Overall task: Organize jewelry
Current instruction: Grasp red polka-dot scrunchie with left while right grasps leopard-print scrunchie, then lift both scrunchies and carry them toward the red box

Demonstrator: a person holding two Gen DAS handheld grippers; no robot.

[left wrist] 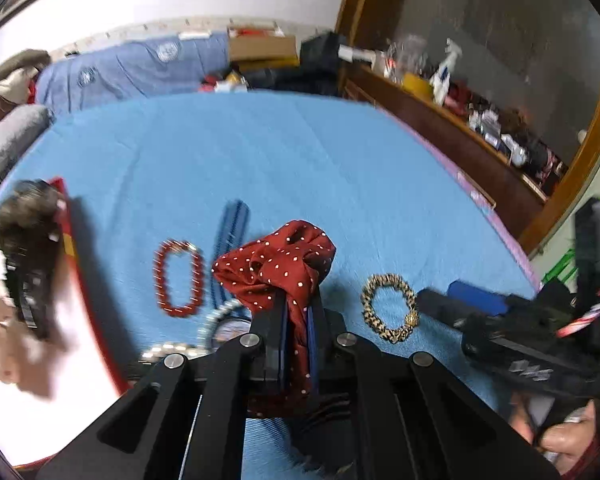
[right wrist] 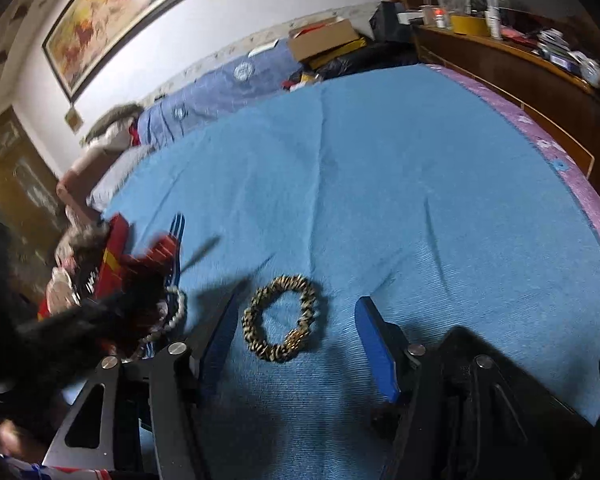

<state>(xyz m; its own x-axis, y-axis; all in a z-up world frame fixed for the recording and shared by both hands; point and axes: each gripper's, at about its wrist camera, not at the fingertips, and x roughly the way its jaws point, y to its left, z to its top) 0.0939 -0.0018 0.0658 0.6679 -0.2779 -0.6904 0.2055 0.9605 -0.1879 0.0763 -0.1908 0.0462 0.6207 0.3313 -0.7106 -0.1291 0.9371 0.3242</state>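
Here, a red dotted cloth (left wrist: pixel 278 264) is held tight by the left gripper (left wrist: pixel 296 320) above the blue blanket (left wrist: pixel 300 160). The right gripper (right wrist: pixel 300 328) is spread wide around the gold bracelet (right wrist: pixel 282 318). No writing can be read.

My left tongs (left wrist: pixel 296 320) grip a scrunchie (left wrist: pixel 278 264), lifted above the blanket (left wrist: pixel 300 152) that covers the bed. To its left a beaded bracelet (left wrist: pixel 179 278) lies flat on the blanket, with a comb (left wrist: pixel 230 232) between them and a pearl bracelet (left wrist: pixel 216 320) just below the comb. Farther left sits a box (left wrist: pixel 70 240) at the blanket's edge. To the scrunchie's right a chain bracelet (left wrist: pixel 390 308) lies on the blanket, between the fingers of my right tongs (right wrist: pixel 296 332), which stand wide apart on either side of it. A shelf (left wrist: pixel 460 128) runs along the bed's right side, and behind the bed are pillows (left wrist: pixel 12 140) and a cardboard box (left wrist: pixel 262 46).
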